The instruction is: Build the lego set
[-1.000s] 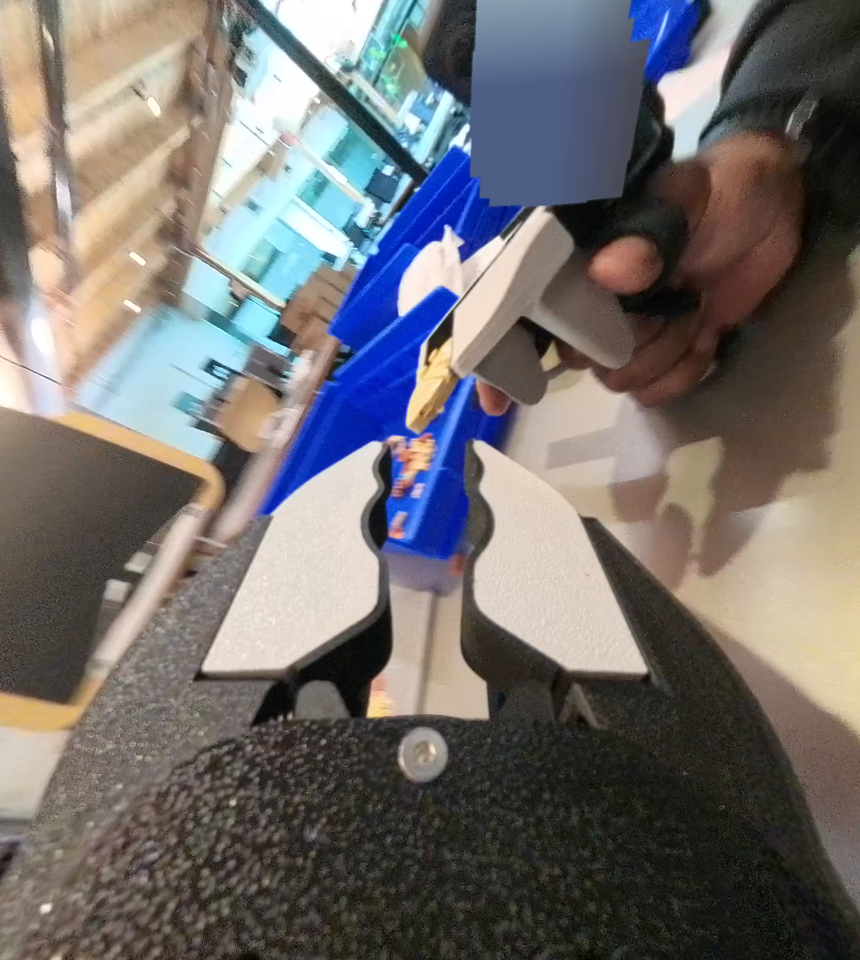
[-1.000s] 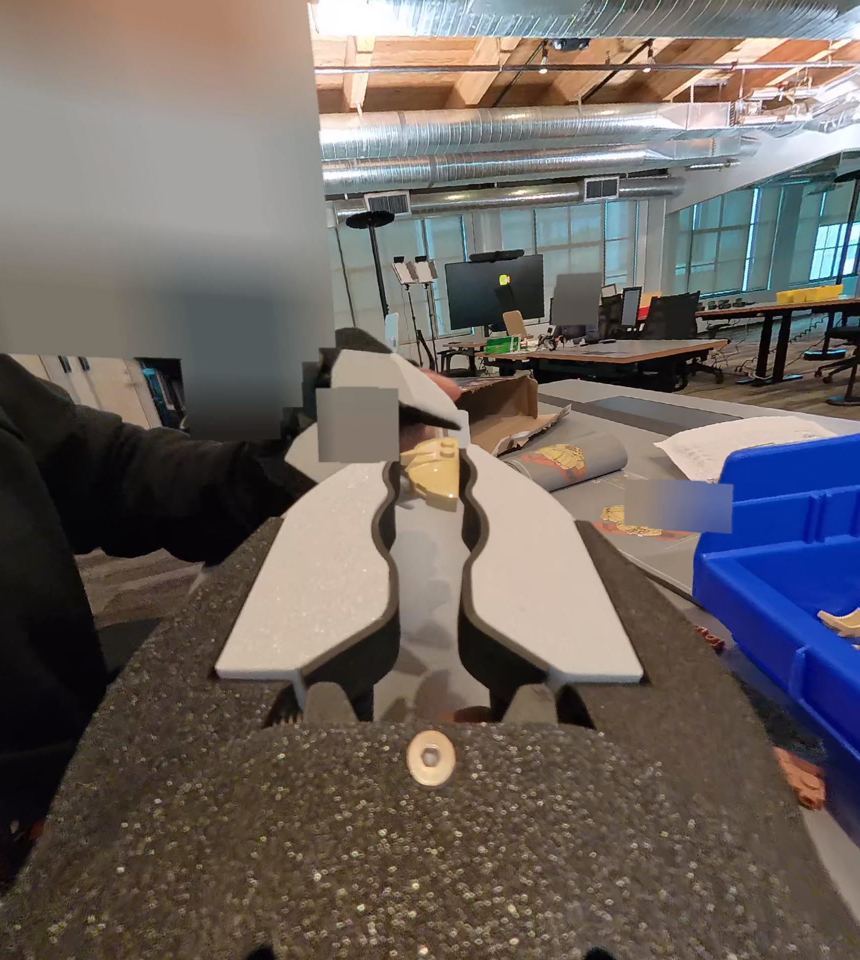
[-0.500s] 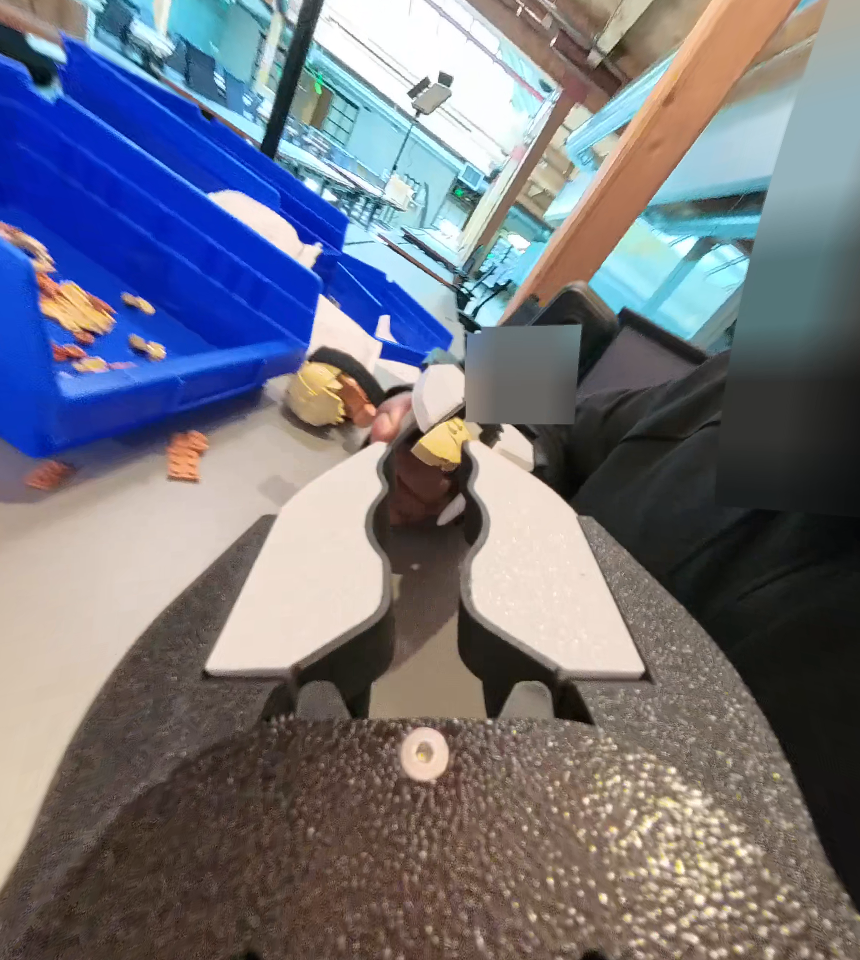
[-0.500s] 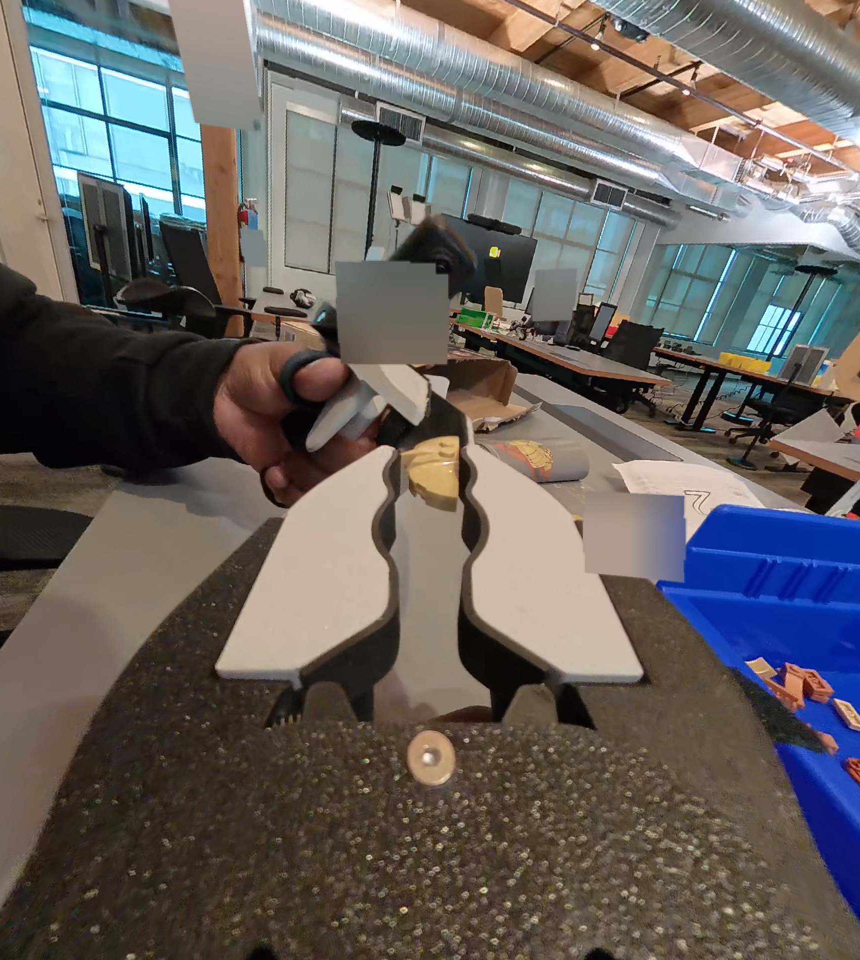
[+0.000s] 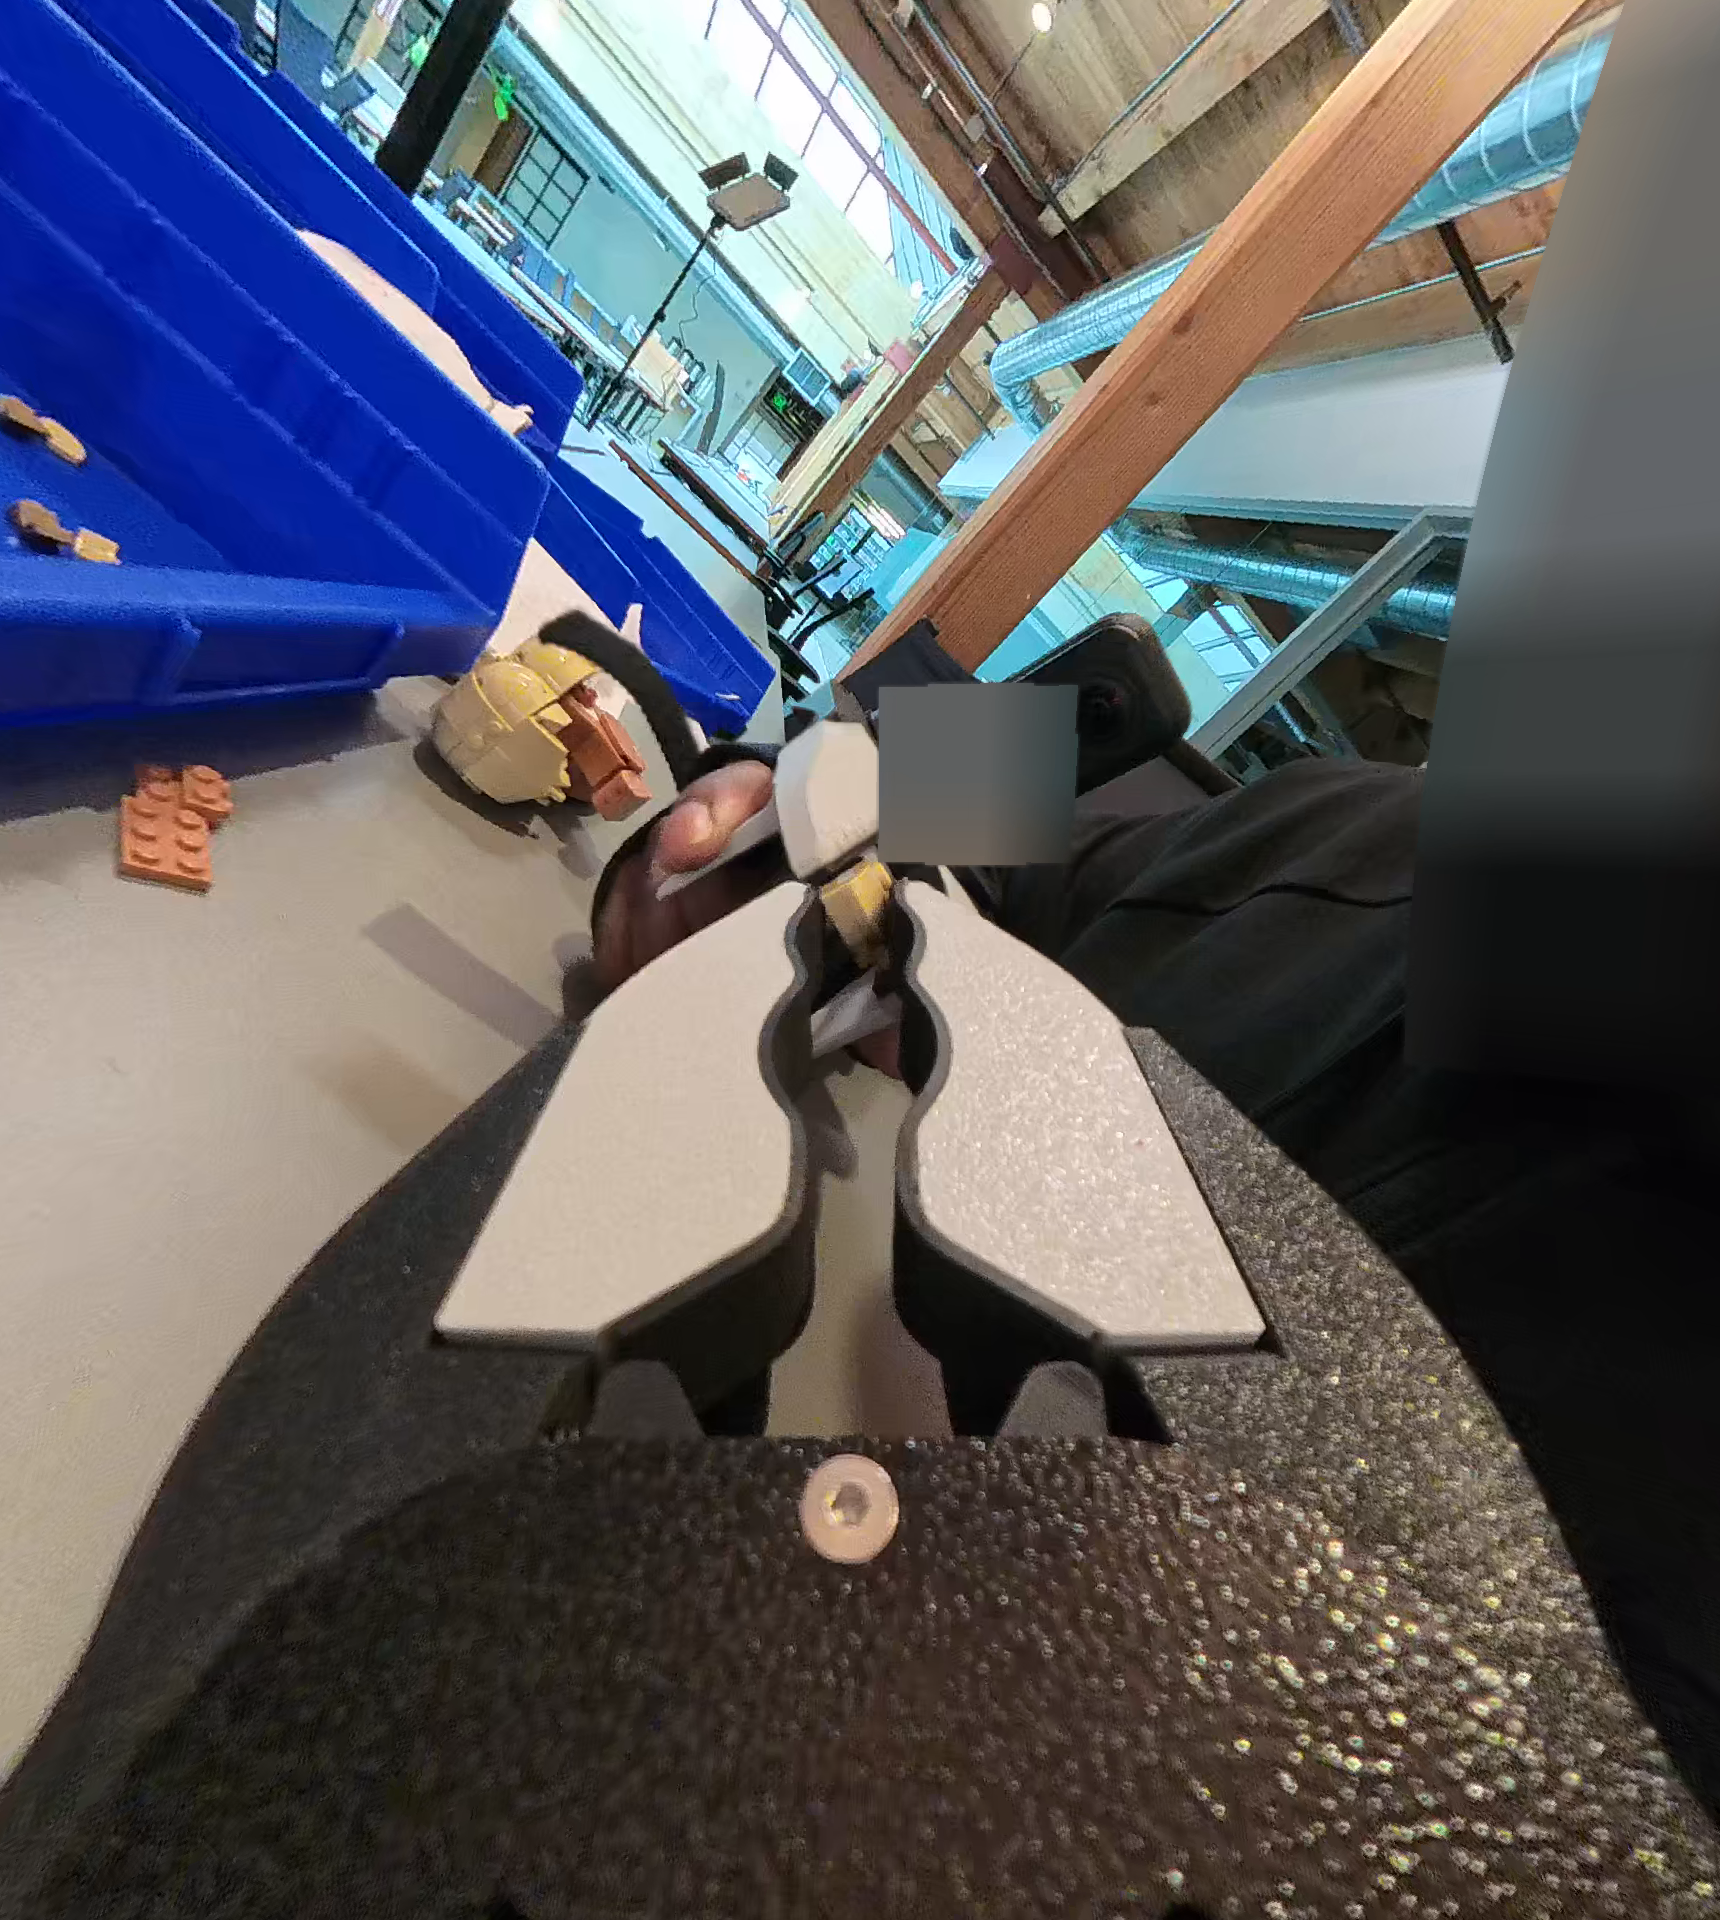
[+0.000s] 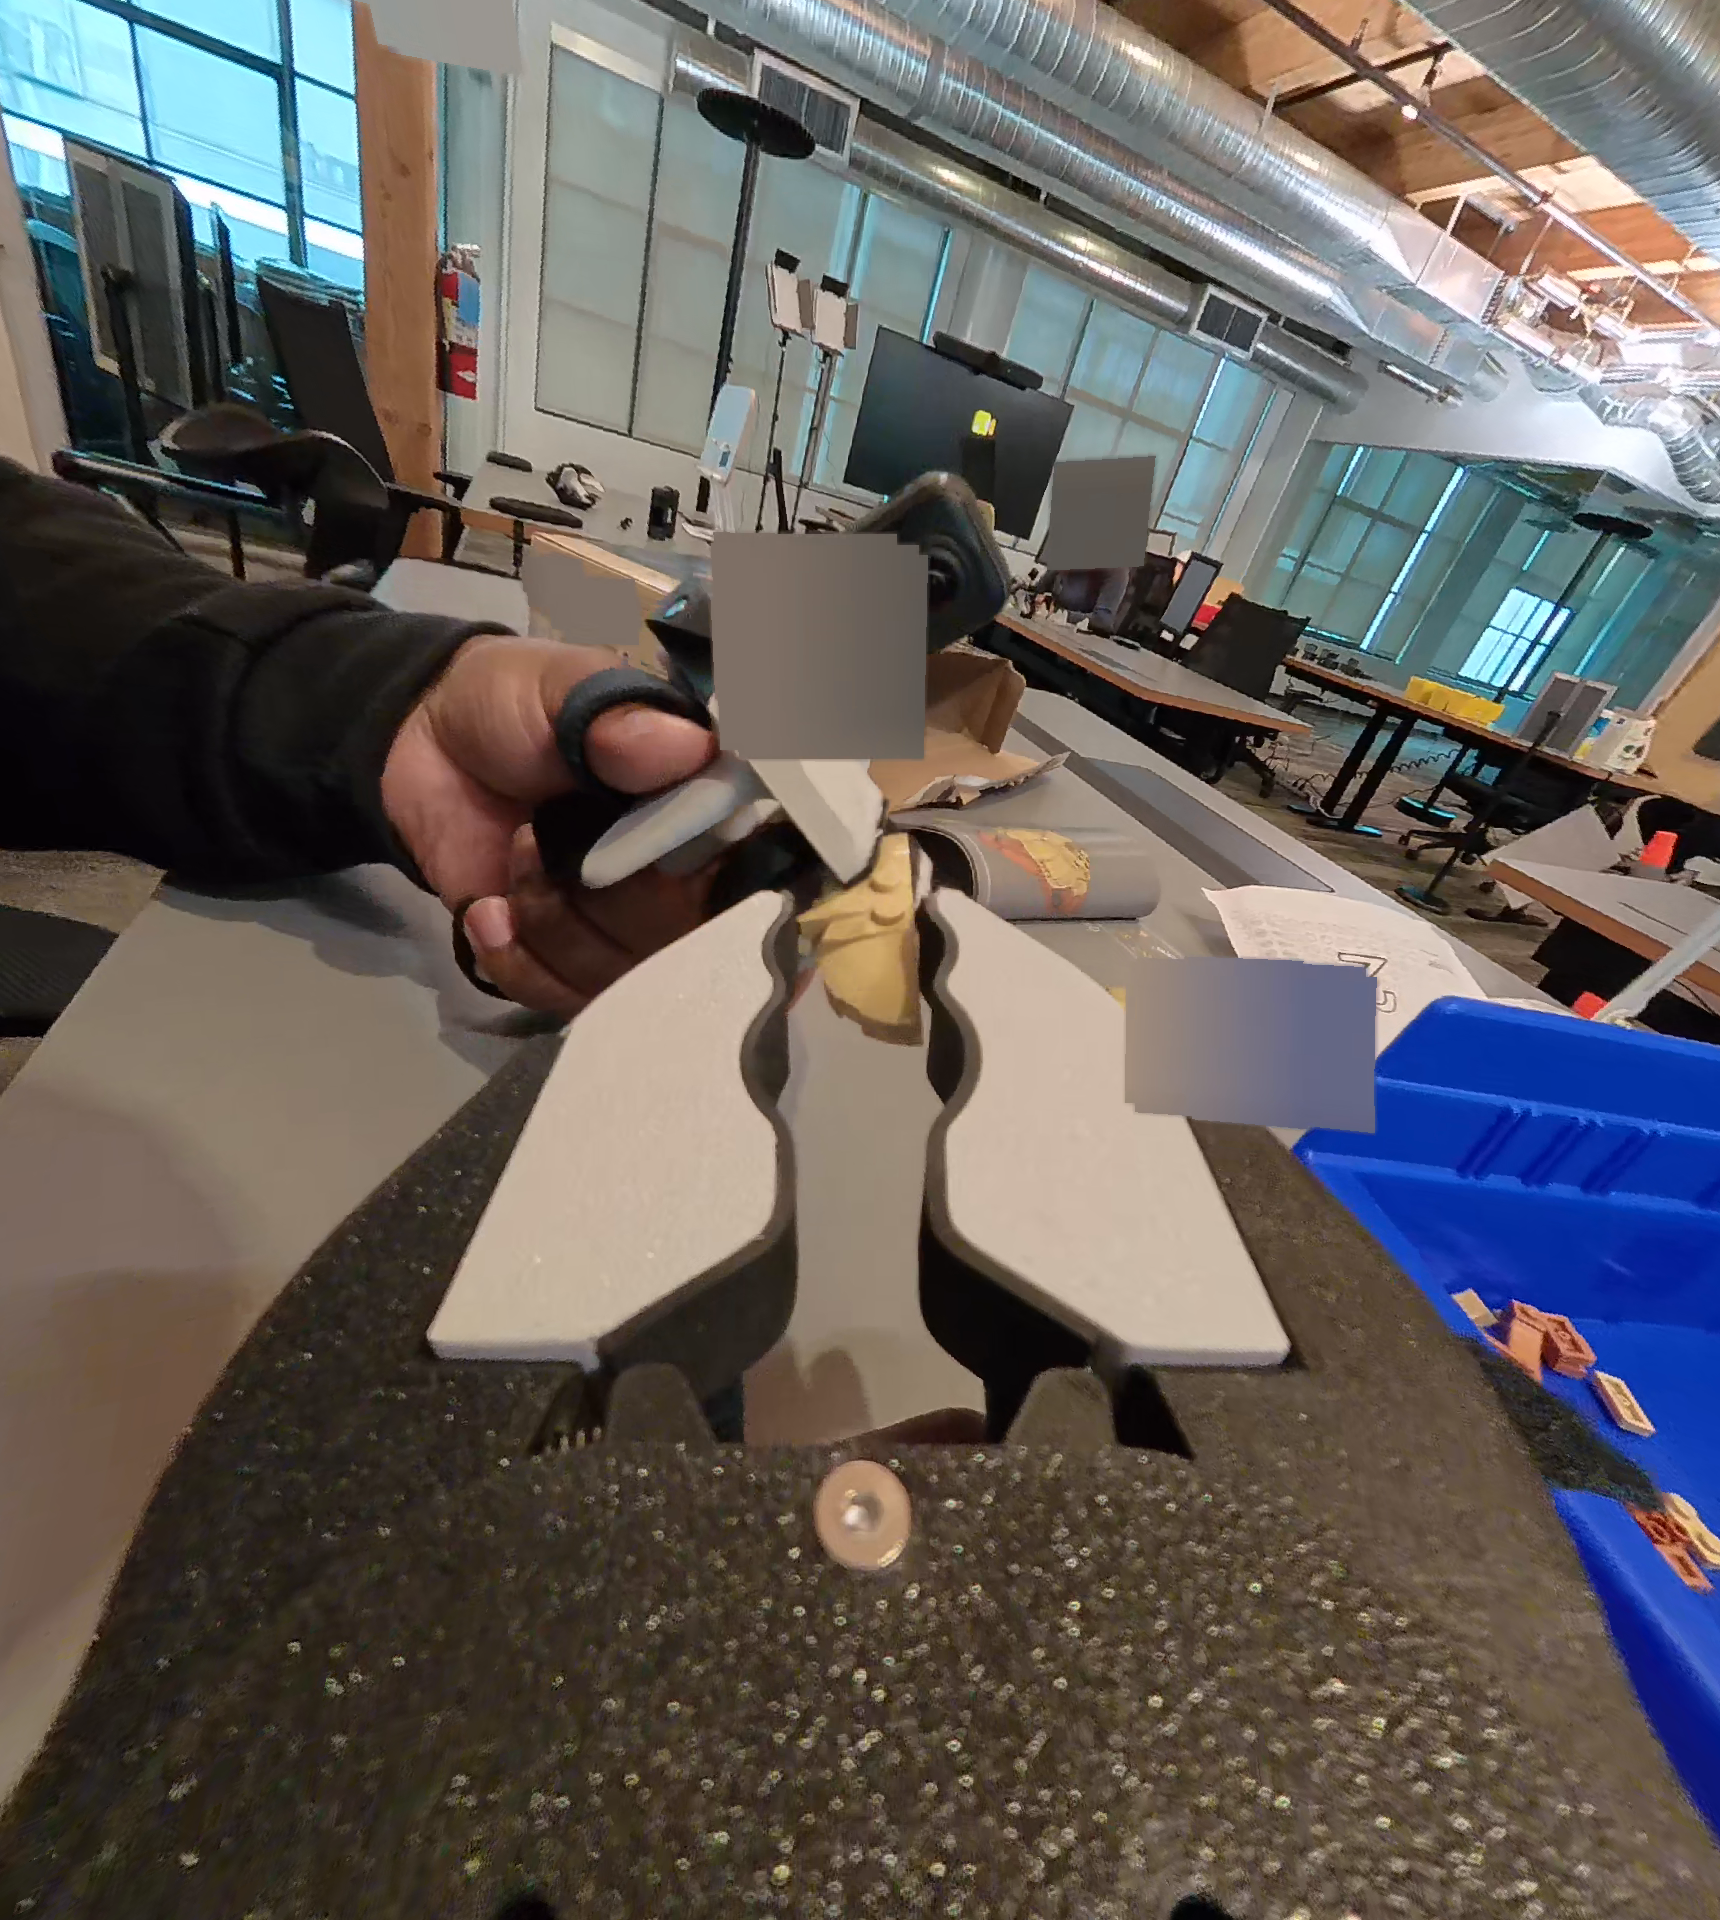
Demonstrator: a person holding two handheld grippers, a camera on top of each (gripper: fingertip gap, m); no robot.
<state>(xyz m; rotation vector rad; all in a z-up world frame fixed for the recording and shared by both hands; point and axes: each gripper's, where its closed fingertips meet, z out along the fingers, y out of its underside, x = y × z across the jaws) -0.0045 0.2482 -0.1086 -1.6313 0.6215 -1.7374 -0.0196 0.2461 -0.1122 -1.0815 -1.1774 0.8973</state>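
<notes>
As both grippers close in, tan piece (image 6: 868, 948) shared

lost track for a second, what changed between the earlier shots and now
The left gripper swung from facing the blue bins round to the right gripper and closed in, so the two now meet tip to tip at the tan lego piece. It looks pinched between both, though the left grip is hard to confirm. The right gripper's hold on the piece is unchanged; the half-built tan model stays on the table.
</notes>
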